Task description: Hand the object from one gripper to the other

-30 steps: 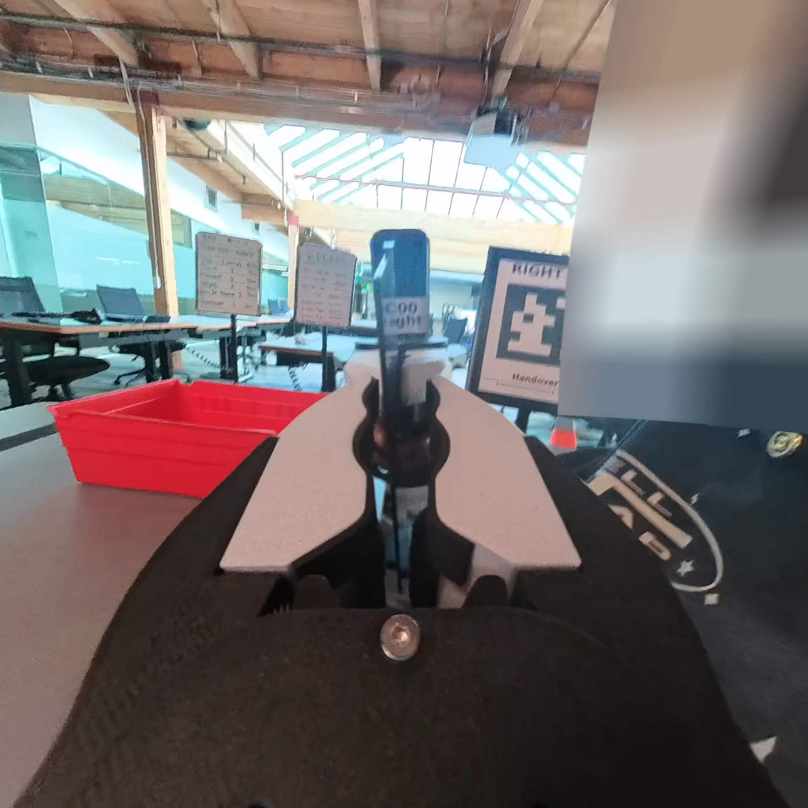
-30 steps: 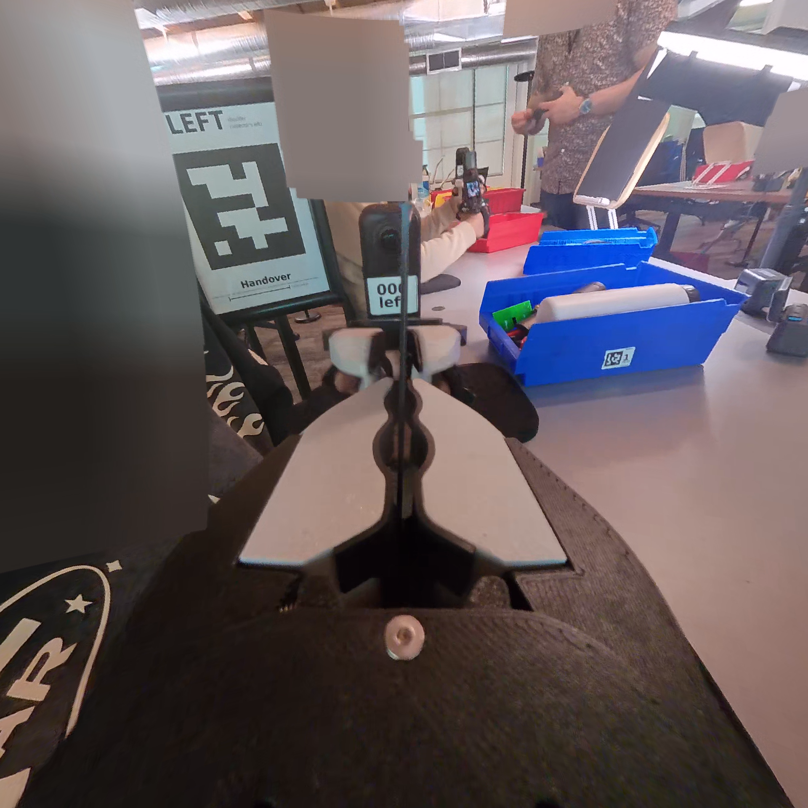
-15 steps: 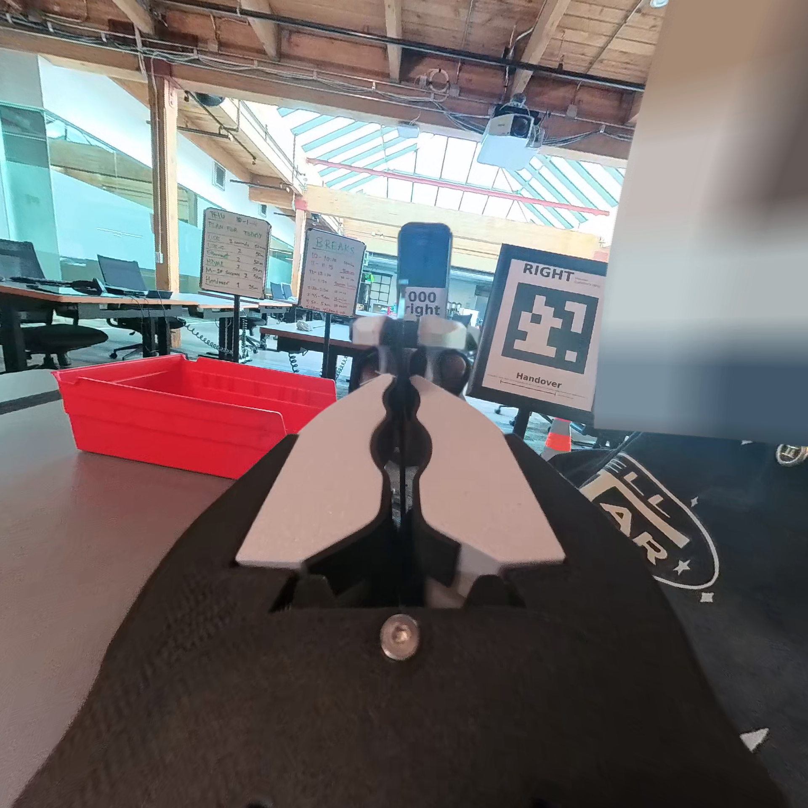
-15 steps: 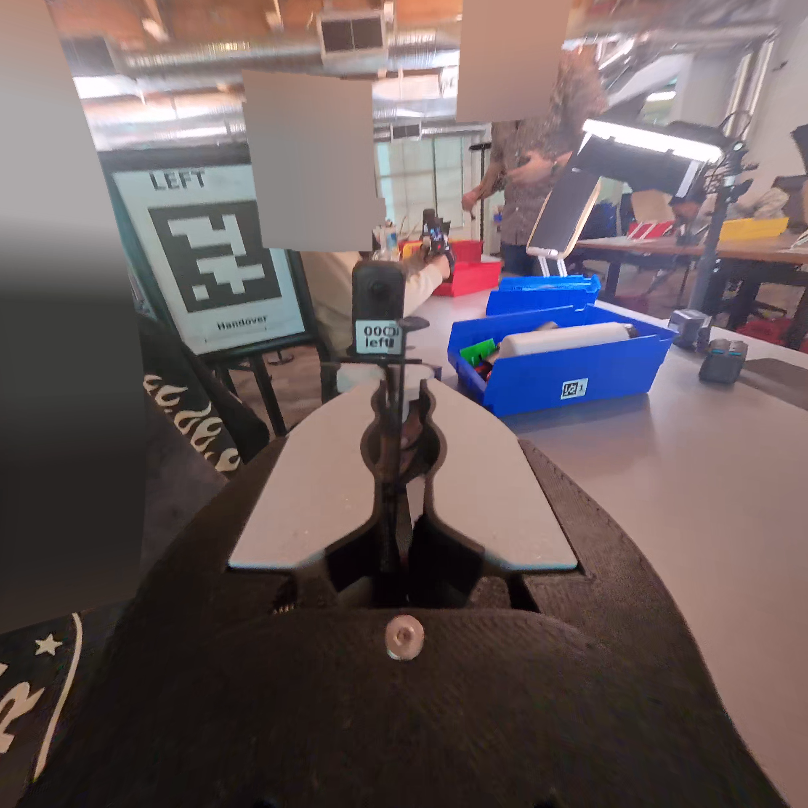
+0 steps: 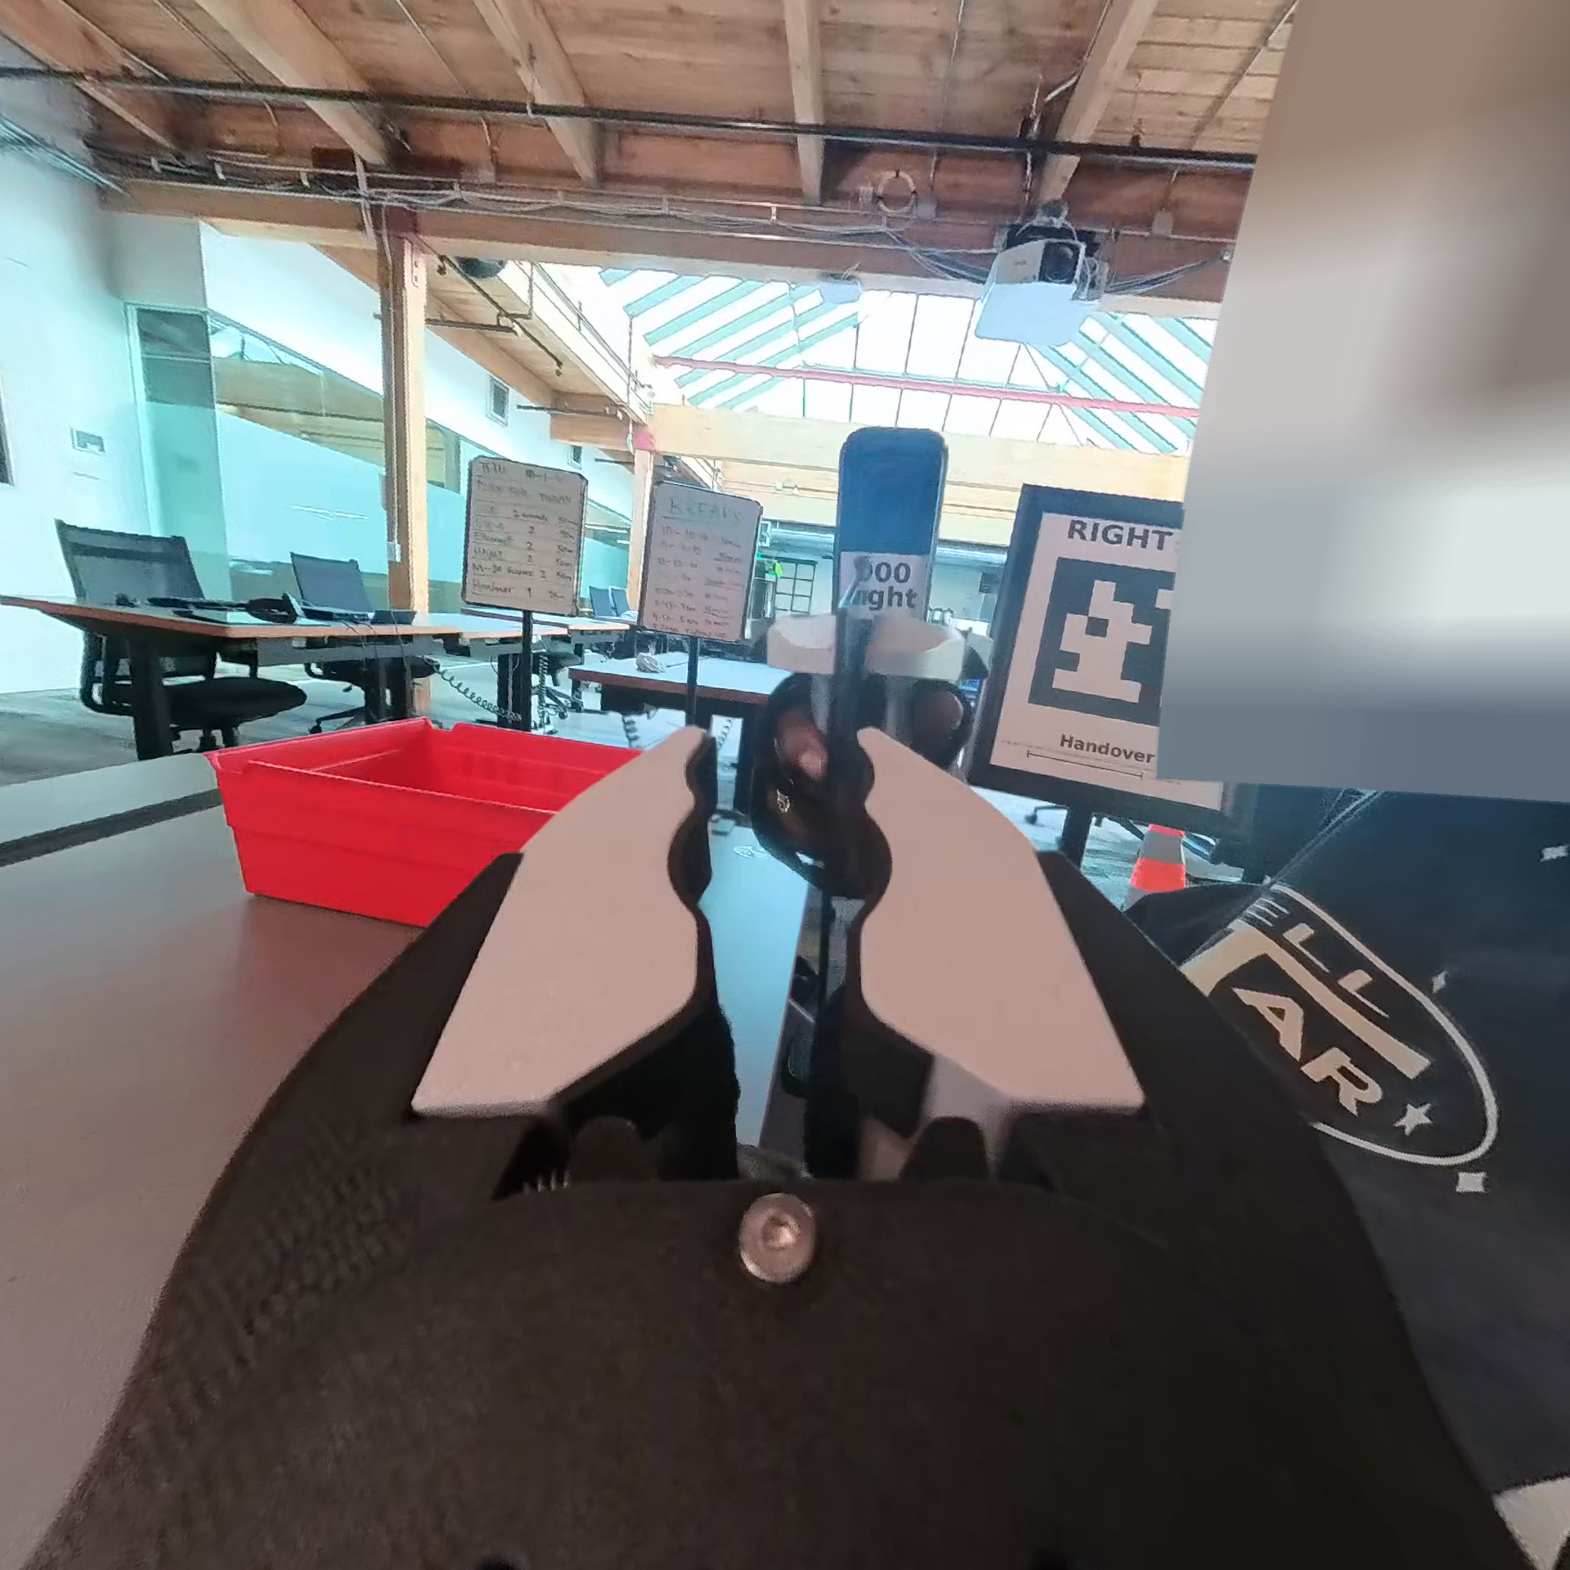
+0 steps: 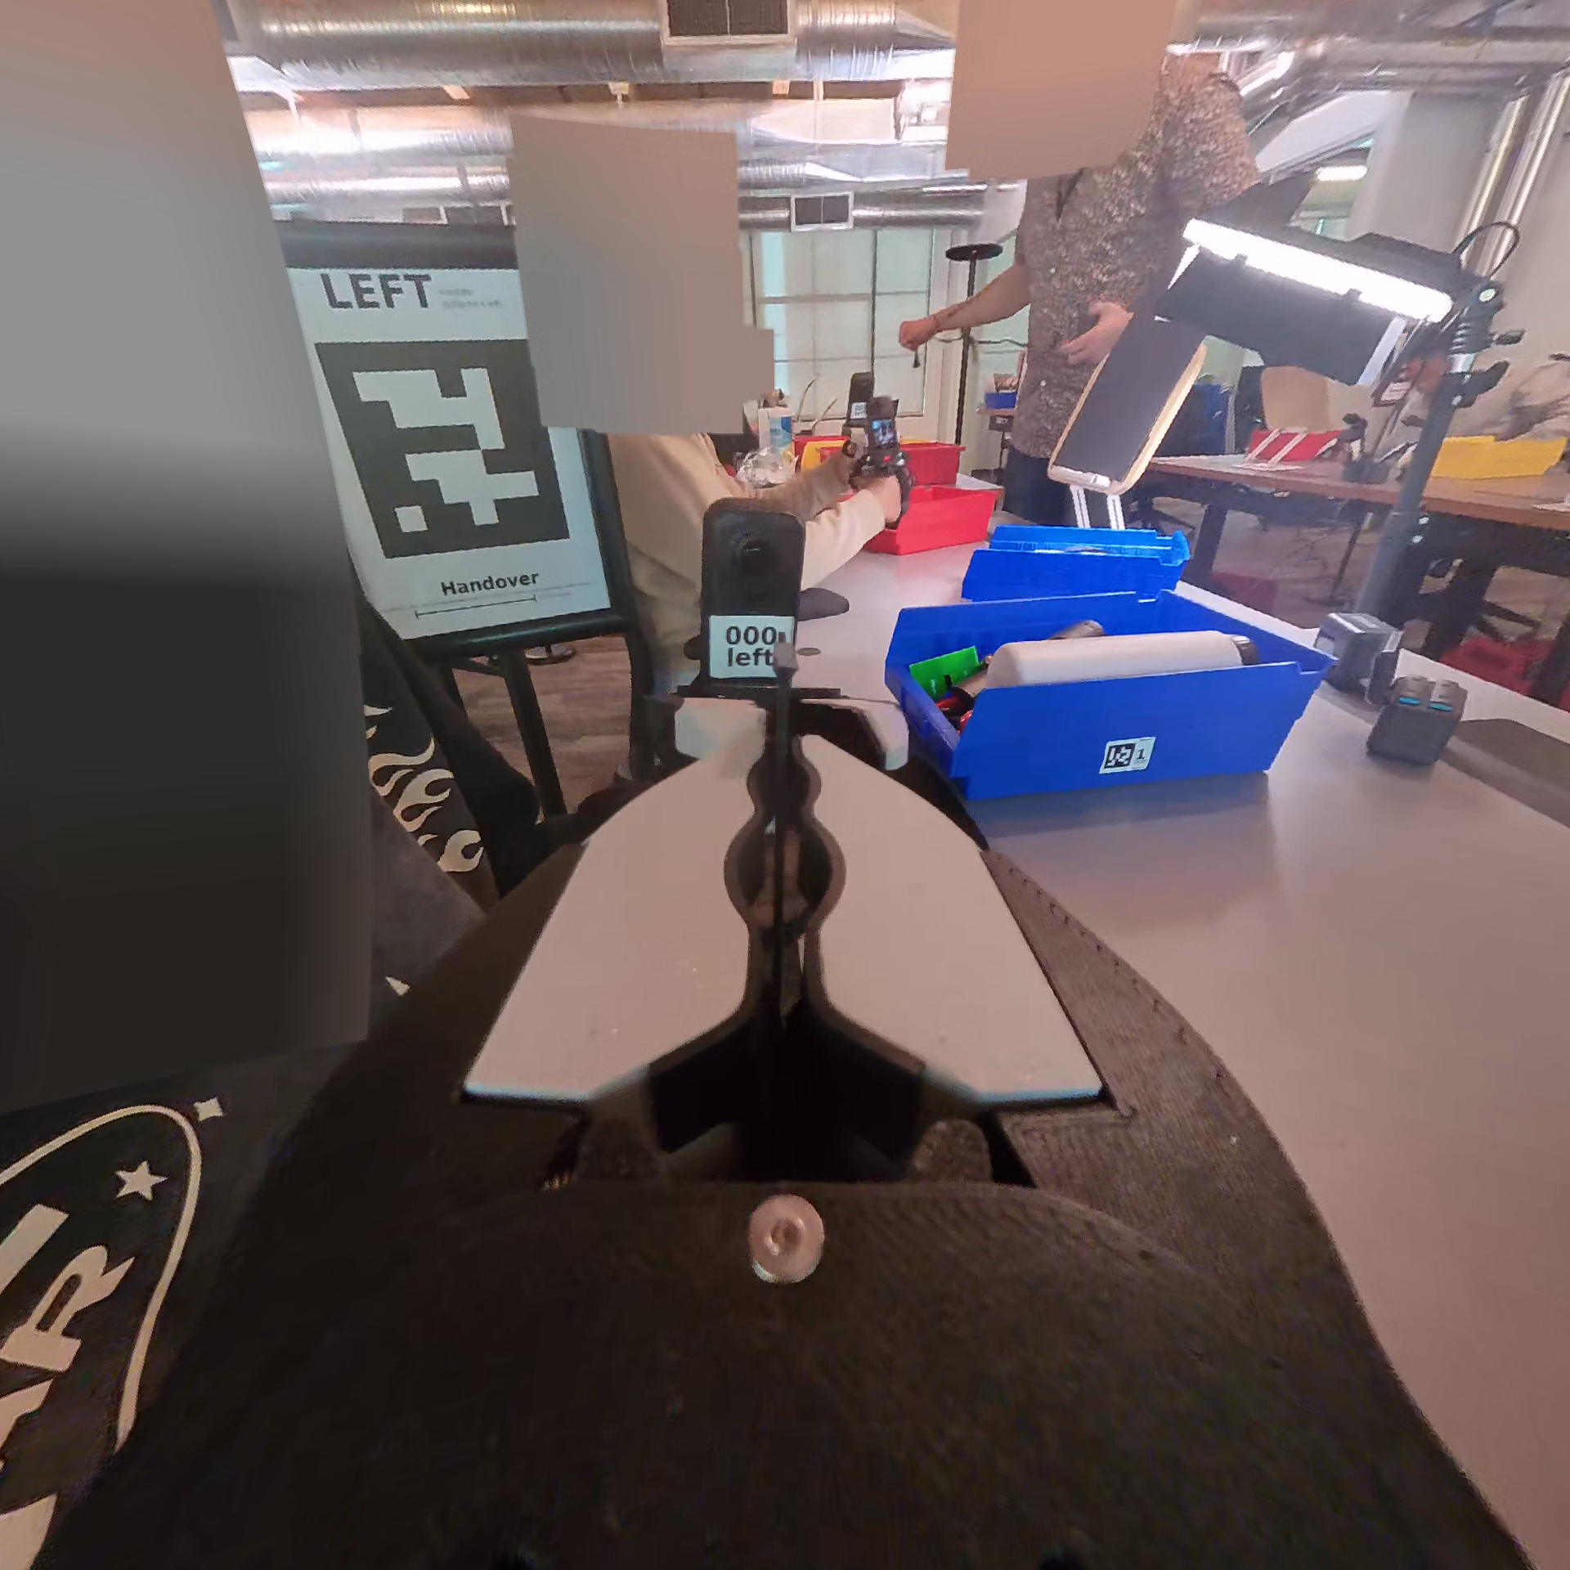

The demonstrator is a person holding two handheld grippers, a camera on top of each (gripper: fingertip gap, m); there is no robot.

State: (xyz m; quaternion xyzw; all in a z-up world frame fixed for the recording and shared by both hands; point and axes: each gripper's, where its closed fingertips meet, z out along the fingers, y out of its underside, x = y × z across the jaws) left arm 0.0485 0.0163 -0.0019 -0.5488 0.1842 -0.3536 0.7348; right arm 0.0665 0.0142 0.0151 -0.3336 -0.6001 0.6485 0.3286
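A thin black object (image 6: 777,816) was gripped upright by the clenched right hand-held gripper (image 6: 777,765), above the tabletop (image 6: 1274,977) edge. The left hand-held gripper (image 5: 786,765) was spread apart around it, nothing being grasped. A blue bin (image 6: 1130,739) was seen at the tabletop's far side, a red bin (image 5: 391,816) opposite.

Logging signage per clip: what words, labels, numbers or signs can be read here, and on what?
I do not quote writing; here is what carries it.
Left view: sign with square code; camera sticker; two handwritten whiteboards; shirt print.
Right view: another sign with square code; camera sticker; bin label, tiny.
Strip in right gripper: none visible.
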